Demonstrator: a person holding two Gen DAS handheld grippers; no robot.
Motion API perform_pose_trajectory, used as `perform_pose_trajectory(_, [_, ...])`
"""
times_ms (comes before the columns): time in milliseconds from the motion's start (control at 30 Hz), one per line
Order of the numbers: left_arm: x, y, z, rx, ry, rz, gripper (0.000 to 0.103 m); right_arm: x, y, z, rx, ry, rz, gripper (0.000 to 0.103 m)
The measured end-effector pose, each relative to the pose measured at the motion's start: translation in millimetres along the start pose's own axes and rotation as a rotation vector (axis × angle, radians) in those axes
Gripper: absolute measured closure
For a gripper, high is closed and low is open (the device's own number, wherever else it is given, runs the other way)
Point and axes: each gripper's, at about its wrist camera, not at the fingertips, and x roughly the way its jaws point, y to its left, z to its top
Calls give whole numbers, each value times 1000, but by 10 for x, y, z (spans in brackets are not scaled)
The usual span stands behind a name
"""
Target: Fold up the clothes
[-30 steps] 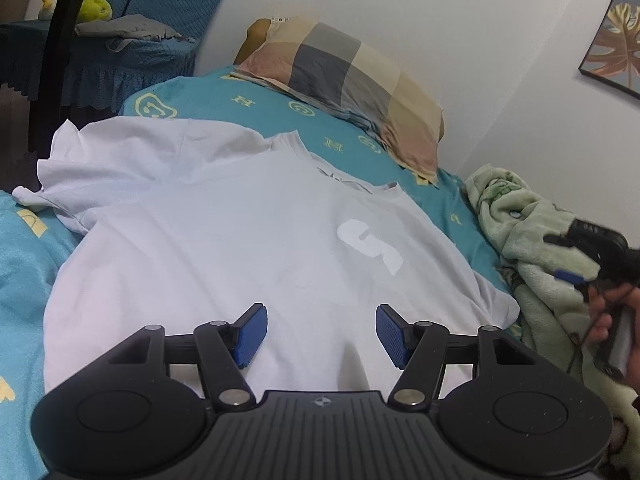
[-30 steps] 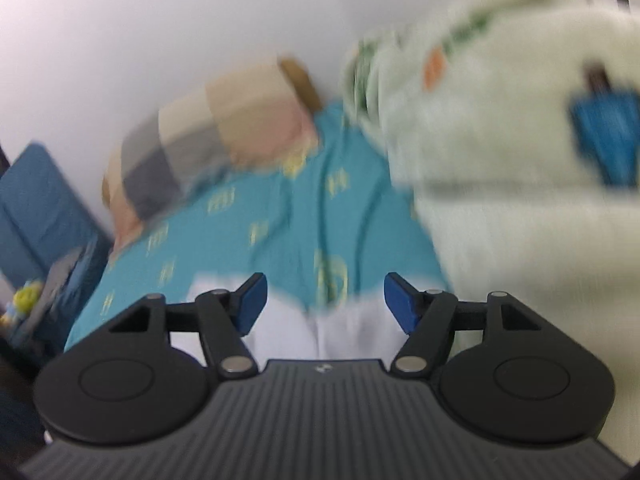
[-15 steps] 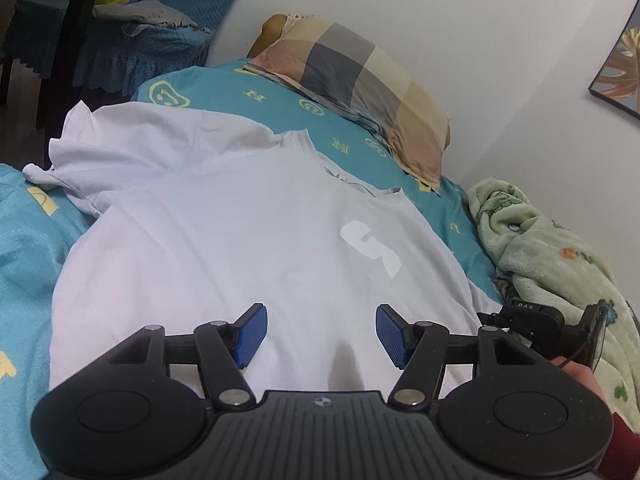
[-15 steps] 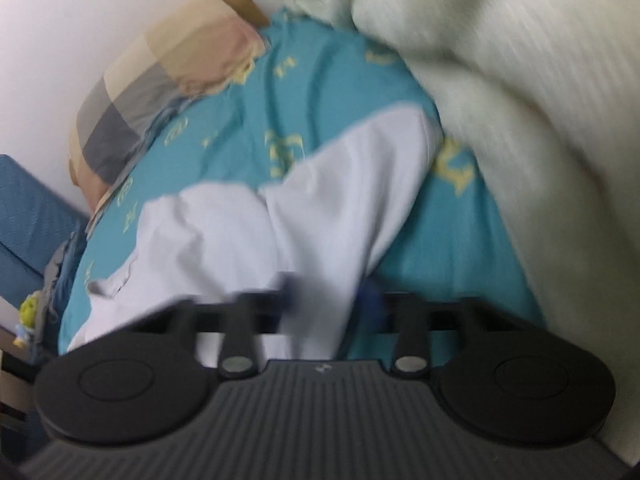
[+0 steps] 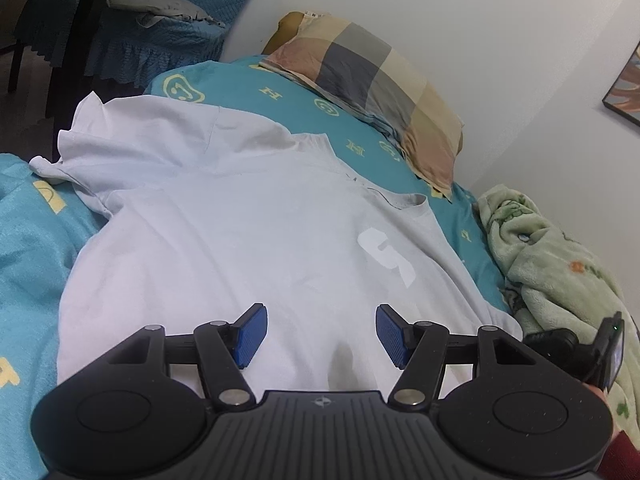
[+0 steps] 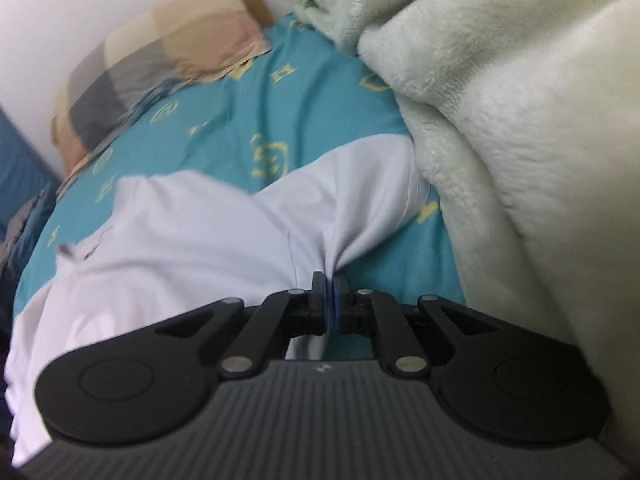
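Right gripper (image 6: 330, 292), its blue pads pressed together, pinches a bunched fold of the white T-shirt (image 5: 256, 248) at the base of the right sleeve (image 6: 360, 196), where the cloth gathers into pleats running up from the jaws; the grip there looks chosen to carry that sleeve inward for a first fold. Left gripper (image 5: 318, 334) hovers over the shirt's lower front with its pads spread wide and nothing between them, apparently waiting to take the hem or steady the body. The shirt lies face up and mostly flat across the middle of the bed, collar toward the head, a pale printed mark (image 5: 386, 256) on the chest, and the left sleeve (image 5: 120, 136) rumpled near the bed's far left edge. Under it is a teal bedsheet (image 6: 248, 128) printed with yellow motifs. A checked pillow (image 5: 372, 80) rests against the wall at the head of the bed, and a pale green fleece blanket (image 6: 520, 140) is heaped along the right edge, touching or nearly touching the sleeve cuff, so a lifted sleeve could drag on it. No basket, drawer or other container is in view.
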Motion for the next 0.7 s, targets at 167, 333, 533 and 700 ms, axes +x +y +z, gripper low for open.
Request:
perform_pose_trajectory(167, [-89,-71,33,26,-8,1,41,-597,74,-100,-142,52,63,79])
perform_pose_trajectory(333, [-252,-185,30,63,-21,-7,41,-1335,197,-478,-319,203,179,51])
perform_pose_trajectory(533, [-465,-251,68,67,-37,-18,41,-1796,432,-1377,-579,600,283,53])
perform_pose_trajectory(700, [-589,-202,88,49,-48,6,41,-1720,493,-1974,-712,777,208,52])
